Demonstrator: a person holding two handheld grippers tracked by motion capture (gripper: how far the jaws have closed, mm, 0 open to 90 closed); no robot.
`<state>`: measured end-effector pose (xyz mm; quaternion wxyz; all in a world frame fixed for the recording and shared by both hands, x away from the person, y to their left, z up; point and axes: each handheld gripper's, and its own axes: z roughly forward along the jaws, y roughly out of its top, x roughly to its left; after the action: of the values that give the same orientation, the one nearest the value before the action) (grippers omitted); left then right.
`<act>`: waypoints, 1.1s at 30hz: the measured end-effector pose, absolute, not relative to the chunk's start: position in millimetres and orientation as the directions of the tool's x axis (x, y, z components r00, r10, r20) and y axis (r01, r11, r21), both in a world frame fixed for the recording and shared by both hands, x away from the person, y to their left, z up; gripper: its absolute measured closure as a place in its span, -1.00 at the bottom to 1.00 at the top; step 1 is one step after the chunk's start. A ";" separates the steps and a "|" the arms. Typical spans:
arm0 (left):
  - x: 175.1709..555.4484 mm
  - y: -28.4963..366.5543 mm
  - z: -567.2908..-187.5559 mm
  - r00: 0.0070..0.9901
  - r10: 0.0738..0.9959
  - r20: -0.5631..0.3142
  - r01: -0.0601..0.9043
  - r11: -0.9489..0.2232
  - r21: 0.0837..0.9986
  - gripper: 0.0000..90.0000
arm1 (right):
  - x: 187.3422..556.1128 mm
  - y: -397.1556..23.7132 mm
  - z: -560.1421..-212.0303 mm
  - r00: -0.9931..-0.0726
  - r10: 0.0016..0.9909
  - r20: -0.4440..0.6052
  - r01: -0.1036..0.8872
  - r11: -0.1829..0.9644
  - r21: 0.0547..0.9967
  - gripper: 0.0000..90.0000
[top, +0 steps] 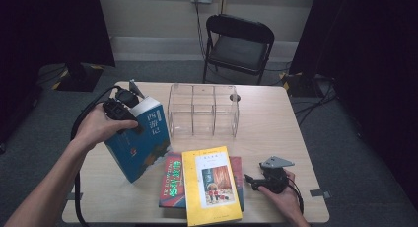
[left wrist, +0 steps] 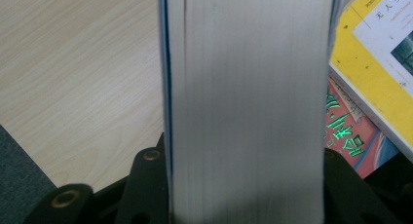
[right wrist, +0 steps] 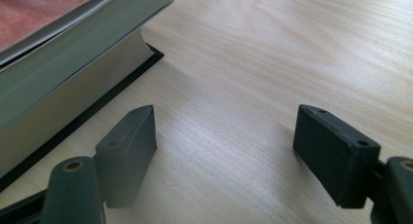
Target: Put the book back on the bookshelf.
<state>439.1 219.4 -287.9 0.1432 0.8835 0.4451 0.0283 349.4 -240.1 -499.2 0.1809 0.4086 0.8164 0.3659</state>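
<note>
I had the left claw (top: 129, 119) clamped across the thick blue book (top: 139, 140), one jaw on each cover. From the left gripper view its page block (left wrist: 248, 107) ran straight up between the jaws, pale grey and faintly lined, with a thin blue cover edge on one side. From the high view the book stood tilted on a lower corner on the table (top: 276, 118), just left of the yellow book (top: 211, 183), its blue front showing white characters on a lighter panel near the top and a coloured picture lower down. The clear organiser (top: 203, 110) sat just beyond and to the right of the blue book.

The yellow book lay flat on top of a red book (top: 171, 181) with green lettering, and both were close against the blue book's lower end.

My right claw (top: 252, 179) rested low on the table, just right of the yellow book, jaws spread wide with bare wood between them. In the right gripper view the stack's page edges (right wrist: 63, 95) sat just beside one jaw.
</note>
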 end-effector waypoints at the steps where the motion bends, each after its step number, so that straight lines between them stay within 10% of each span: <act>1: 438.4 219.3 -288.3 0.594 0.799 -0.096 0.786 -0.550 0.282 0.36 | 349.5 -240.0 -499.1 -0.600 0.800 0.004 0.535 0.398 0.745 -0.48; 33: 449.1 175.3 -259.4 0.567 0.819 -0.092 0.803 -0.524 0.285 0.37 | 350.7 -239.9 -499.0 -0.597 0.802 0.008 0.539 0.393 0.745 -0.48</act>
<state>449.1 175.3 -259.4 0.1492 0.8724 0.4647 0.0268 350.7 -239.9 -499.0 0.1798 0.4115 0.8149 0.3664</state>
